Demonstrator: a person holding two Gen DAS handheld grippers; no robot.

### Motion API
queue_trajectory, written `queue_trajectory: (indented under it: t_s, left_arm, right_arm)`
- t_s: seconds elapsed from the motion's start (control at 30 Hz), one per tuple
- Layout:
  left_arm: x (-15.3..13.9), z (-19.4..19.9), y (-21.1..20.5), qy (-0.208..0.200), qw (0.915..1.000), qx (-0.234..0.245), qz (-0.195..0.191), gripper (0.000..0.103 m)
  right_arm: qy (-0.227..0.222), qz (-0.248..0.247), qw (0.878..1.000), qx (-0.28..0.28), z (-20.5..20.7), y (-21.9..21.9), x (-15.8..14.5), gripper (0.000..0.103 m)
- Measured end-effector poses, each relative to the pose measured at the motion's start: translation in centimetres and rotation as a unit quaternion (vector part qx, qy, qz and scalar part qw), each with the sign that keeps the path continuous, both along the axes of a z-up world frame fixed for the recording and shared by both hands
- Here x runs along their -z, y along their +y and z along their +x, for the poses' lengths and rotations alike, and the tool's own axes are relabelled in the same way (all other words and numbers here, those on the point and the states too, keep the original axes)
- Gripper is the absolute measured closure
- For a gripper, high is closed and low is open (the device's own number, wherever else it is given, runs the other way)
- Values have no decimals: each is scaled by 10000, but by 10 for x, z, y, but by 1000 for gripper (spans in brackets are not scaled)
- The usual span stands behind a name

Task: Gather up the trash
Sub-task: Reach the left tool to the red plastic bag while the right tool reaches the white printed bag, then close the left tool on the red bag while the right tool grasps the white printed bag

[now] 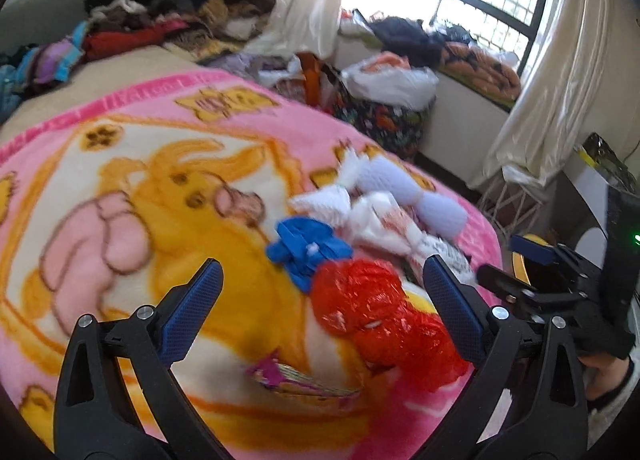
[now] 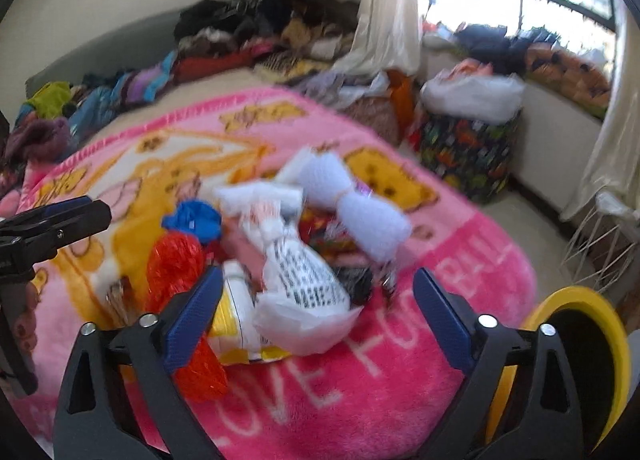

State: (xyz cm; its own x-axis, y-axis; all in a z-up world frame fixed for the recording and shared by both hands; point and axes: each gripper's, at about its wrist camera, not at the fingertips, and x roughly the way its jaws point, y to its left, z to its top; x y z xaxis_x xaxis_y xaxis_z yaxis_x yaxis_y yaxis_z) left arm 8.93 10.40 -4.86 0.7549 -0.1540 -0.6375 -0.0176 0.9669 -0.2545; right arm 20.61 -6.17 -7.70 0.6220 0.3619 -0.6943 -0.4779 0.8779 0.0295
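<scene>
A heap of trash lies on a pink cartoon blanket [image 1: 120, 148]: a crumpled red plastic bag [image 1: 372, 308], a blue wad [image 1: 304, 248], white wrappers [image 1: 376, 216] and a purple foil wrapper [image 1: 288, 376]. My left gripper [image 1: 320, 300] is open, its jaws on either side of the red bag and above it. In the right wrist view, my right gripper [image 2: 316, 316] is open over a white printed bag [image 2: 304, 284] and a yellow packet [image 2: 232, 324]. The red bag [image 2: 176, 260] and the blue wad [image 2: 196, 220] lie to its left.
A yellow-rimmed bin [image 2: 580, 336] stands at the bed's right edge. Piled clothes [image 1: 168, 0] cover the far end of the bed. A patterned basket [image 2: 468, 152] with a white bag stands on the floor by the window. The left gripper [image 2: 48, 228] shows at the right view's left edge.
</scene>
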Motion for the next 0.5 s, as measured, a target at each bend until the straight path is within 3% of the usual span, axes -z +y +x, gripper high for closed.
queue_trajectory:
  t_s: [0.17, 0.27, 0.33, 0.4, 0.5]
  left_arm:
    - [19, 13, -10, 444, 9985, 265, -198, 26]
    - [31, 17, -18, 705, 9962, 402, -323, 33]
    - [37, 17, -25, 813, 9950, 488, -313, 35]
    - [42, 18, -29, 876, 9942, 523, -327, 44]
    - [46, 20, -36, 921, 9931, 653, -308, 55]
  right_arm:
    - [428, -130, 9988, -182, 16, 8, 21, 30]
    - [644, -65, 9974, -318, 20, 11, 27, 49]
    - [673, -29, 9969, -405, 20, 12, 28, 55]
    - [656, 24, 9969, -437, 19, 10, 28, 63]
    - [658, 254, 9969, -340, 19, 0, 25, 67]
